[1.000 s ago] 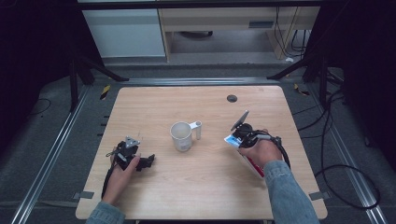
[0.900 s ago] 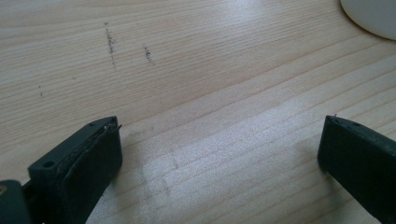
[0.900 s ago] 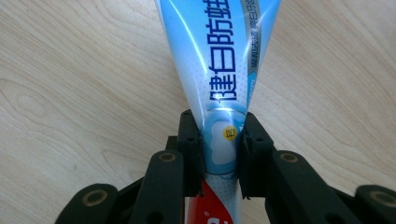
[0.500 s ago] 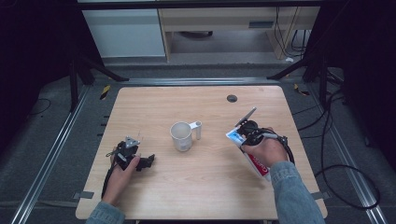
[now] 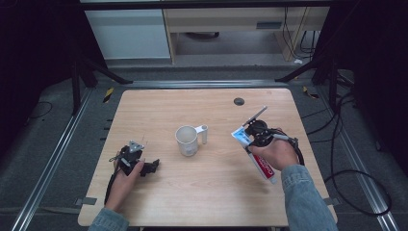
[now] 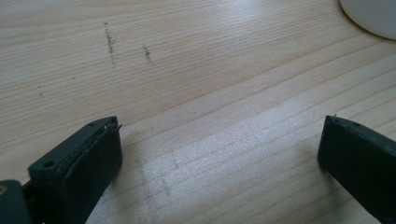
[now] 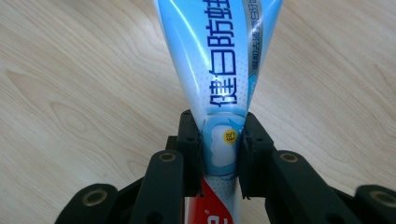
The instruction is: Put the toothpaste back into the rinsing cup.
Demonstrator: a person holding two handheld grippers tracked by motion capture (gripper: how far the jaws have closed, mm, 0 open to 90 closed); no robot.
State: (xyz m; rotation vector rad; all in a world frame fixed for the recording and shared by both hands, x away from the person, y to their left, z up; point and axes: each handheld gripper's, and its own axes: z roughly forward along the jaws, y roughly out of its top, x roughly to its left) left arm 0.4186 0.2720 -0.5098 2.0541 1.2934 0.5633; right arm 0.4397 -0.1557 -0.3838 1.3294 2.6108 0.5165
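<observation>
Toothpaste tube [image 7: 219,70] — light blue, red end, white mug [image 5: 186,140]

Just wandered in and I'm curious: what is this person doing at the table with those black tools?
A person holds a two-jaw gripper in each hand at a wooden table. The right gripper has its jaws clamped on a blue and white toothpaste tube, held above the tabletop to the right of a white mug. The left gripper sits low over bare wood with its jaws wide open, holding nothing.
</observation>
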